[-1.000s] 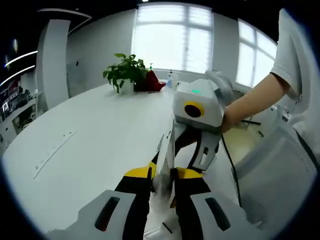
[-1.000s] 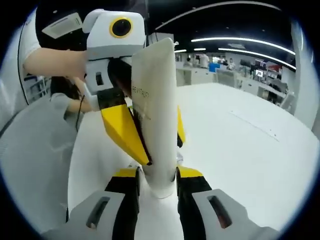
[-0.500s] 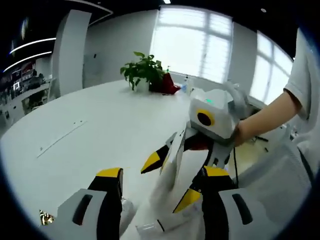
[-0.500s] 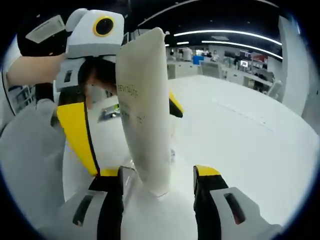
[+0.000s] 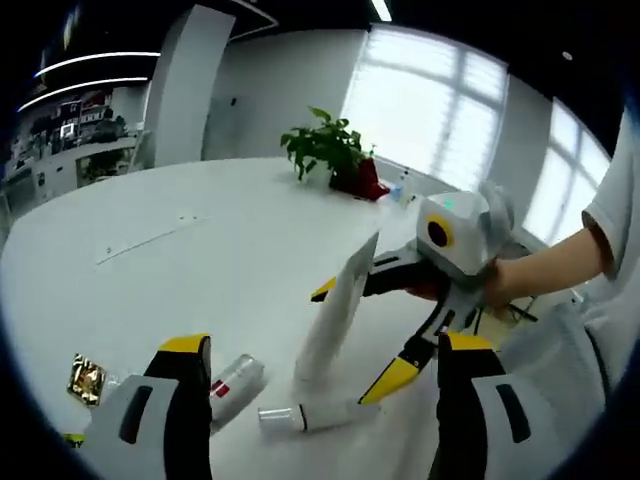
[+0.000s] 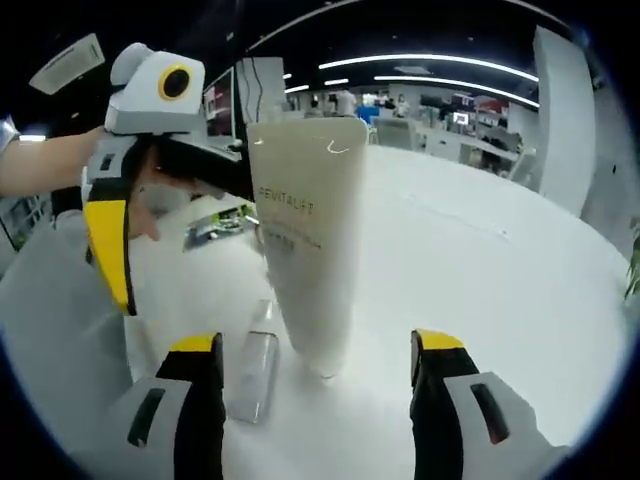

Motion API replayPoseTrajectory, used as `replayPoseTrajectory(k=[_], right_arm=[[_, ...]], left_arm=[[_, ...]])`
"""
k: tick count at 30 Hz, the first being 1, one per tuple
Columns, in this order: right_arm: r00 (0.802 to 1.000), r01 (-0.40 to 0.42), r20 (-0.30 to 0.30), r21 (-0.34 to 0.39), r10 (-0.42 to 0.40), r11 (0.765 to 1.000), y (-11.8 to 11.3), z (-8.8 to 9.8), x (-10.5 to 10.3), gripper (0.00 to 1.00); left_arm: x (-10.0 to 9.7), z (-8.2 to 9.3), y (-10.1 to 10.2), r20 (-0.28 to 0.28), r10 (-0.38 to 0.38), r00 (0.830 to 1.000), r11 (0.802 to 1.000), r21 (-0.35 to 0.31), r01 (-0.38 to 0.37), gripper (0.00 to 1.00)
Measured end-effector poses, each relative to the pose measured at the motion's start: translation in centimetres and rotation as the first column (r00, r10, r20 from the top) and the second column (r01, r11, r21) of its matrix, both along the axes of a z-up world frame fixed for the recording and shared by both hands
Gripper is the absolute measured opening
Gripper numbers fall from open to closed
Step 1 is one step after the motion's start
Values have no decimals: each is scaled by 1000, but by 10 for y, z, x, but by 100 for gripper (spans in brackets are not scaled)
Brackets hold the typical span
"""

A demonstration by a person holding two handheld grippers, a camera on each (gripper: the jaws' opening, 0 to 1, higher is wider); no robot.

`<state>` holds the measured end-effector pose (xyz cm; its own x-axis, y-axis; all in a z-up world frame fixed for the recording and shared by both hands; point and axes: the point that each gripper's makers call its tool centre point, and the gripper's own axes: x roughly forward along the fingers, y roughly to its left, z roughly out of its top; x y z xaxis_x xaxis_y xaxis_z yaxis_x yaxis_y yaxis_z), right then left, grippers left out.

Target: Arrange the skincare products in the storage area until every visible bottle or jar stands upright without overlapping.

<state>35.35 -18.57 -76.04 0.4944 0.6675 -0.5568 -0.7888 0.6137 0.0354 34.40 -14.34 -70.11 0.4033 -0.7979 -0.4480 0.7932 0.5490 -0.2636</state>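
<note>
A tall white tube (image 5: 337,310) printed REVITALIFT (image 6: 305,230) stands upright on its cap on the white table (image 5: 200,260). My left gripper (image 5: 325,345) is open, its jaws wide on either side of the tube and clear of it. My right gripper (image 6: 318,345) is open too, with the tube standing free between its jaws. Across the tube, the right gripper's yellow fingertips (image 5: 392,378) flank it. A small clear bottle (image 5: 310,413) (image 6: 252,372) lies on its side at the tube's foot. Another small bottle with a red mark (image 5: 236,380) lies beside it.
A gold packet (image 5: 85,378) lies near the left jaw. A potted plant (image 5: 332,152) and a red item stand at the table's far side by the windows. More small items (image 6: 215,225) lie behind the tube. A person's arm (image 5: 555,265) holds the right gripper.
Both grippers have opened and drawn back from the tube, which was pinched between them a second ago. The tube now stands free, and the lying bottles have come into view.
</note>
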Motion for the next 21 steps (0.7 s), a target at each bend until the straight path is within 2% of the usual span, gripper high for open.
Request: replayPoseTrajectory(k=[4,7,8,12,14,15,21], right_arm=[[1000,13,-5,8,-13,1000,-4,5,-11,78],[1000,27,-11,16,-27,1000,-8,7,-16,79],[999,30,-12,20,-30,999,-9,8,-18,79],[999,41,-20,31,-40,999,-12,11,-28,79],[999,48,-24,26,-47,999,-14,14,-35,79],[998,49,-27,25,-49,998,-15,14,-39,80],[997,69,-42,29,-68,997,-21,17,-58,81]], left_arm=[[-7,2,14,-15,50,999,998,-26,-51,95],[-8,7,24,18,95,995,994,-53,-94,99],[-8,8,30,40,118,992,992,-49,-116,99],[-16,3,42,66,156,986,988,-20,-155,99],[-22,-3,50,55,174,983,984,14,-175,99],[-28,-6,54,34,180,983,983,17,-181,99],[-51,-12,77,8,220,976,974,48,-220,99]])
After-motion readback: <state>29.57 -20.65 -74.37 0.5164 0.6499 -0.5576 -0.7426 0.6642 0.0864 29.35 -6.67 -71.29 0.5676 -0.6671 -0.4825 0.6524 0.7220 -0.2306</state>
